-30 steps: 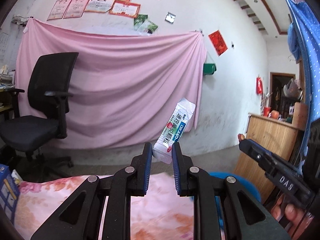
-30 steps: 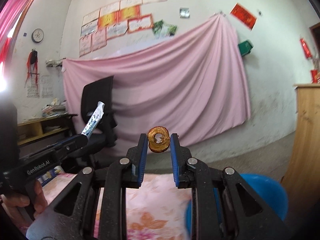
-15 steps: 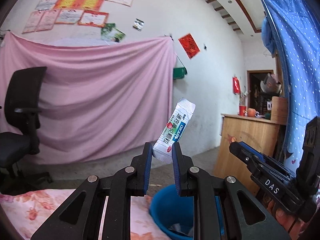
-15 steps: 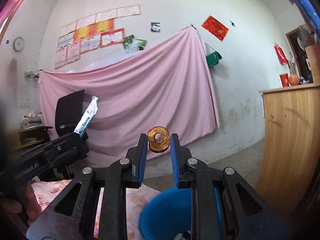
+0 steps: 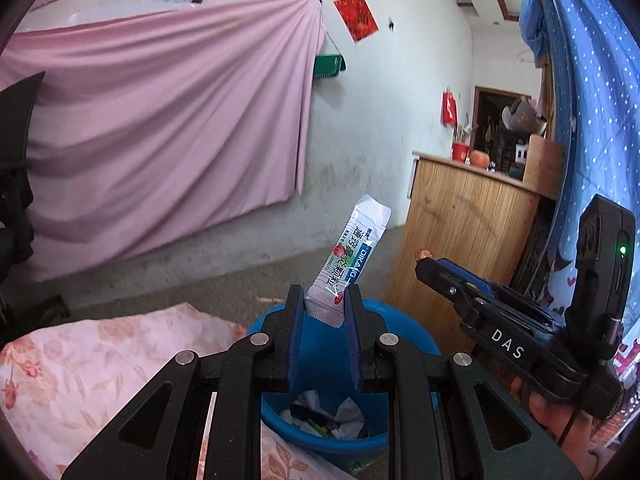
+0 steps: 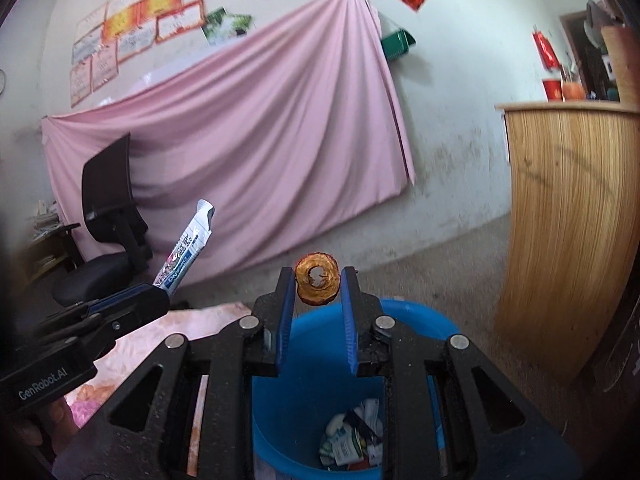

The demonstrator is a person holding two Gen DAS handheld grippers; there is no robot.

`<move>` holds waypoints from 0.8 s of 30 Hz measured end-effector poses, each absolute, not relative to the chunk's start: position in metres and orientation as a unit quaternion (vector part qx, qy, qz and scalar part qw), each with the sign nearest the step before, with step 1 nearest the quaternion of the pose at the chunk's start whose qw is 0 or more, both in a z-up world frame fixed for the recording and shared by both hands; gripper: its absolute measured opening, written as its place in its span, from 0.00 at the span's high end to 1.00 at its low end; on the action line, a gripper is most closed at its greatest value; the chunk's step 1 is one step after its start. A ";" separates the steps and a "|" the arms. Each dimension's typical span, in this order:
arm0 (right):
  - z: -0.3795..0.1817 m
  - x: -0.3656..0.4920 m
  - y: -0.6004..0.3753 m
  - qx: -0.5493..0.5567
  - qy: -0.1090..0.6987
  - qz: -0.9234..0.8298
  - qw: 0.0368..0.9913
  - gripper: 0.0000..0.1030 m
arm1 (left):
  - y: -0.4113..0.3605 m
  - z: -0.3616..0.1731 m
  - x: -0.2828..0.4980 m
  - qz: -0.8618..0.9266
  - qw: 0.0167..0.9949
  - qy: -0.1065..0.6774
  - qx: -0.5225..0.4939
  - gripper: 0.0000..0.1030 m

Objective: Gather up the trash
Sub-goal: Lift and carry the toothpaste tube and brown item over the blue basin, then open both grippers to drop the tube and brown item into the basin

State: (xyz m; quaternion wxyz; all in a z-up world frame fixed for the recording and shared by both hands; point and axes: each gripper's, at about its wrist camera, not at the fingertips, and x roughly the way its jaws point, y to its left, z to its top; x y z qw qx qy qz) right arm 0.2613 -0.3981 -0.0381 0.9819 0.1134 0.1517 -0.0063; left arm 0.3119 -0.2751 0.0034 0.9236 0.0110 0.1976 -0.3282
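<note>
My left gripper point(image 5: 323, 307) is shut on a white sachet wrapper point(image 5: 347, 262) that sticks up and tilts right. My right gripper point(image 6: 317, 286) is shut on a brown dried fruit ring point(image 6: 317, 283). Both hang above a blue bin point(image 5: 416, 340), point(image 6: 420, 320) with several wrappers lying at its bottom. The right gripper point(image 5: 428, 266) shows at the right of the left wrist view, held by a hand. In the right wrist view the left gripper point(image 6: 156, 292) appears at the left with the sachet point(image 6: 186, 252).
A table with a floral pink cloth point(image 5: 80, 376) sits left of the bin. A wooden counter point(image 5: 468, 236), point(image 6: 572, 232) stands to the right. A pink sheet point(image 5: 152, 152) hangs on the wall, with a black office chair point(image 6: 108, 216) in front of it. A blue dotted curtain point(image 5: 592, 92) hangs far right.
Both grippers have swung right and tilted down with their items still held. The blue bin now lies under both, and its contents have come into view.
</note>
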 end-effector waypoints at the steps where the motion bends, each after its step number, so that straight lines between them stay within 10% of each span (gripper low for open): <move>1: -0.041 0.263 -0.400 0.114 0.158 -0.009 0.981 0.52 | -0.275 0.001 0.314 -0.328 0.922 0.205 0.013 0.84; 24: -0.068 0.290 -0.412 0.120 0.259 -0.026 0.958 0.49 | -0.283 -0.031 0.351 -0.326 0.880 0.344 -0.009 0.81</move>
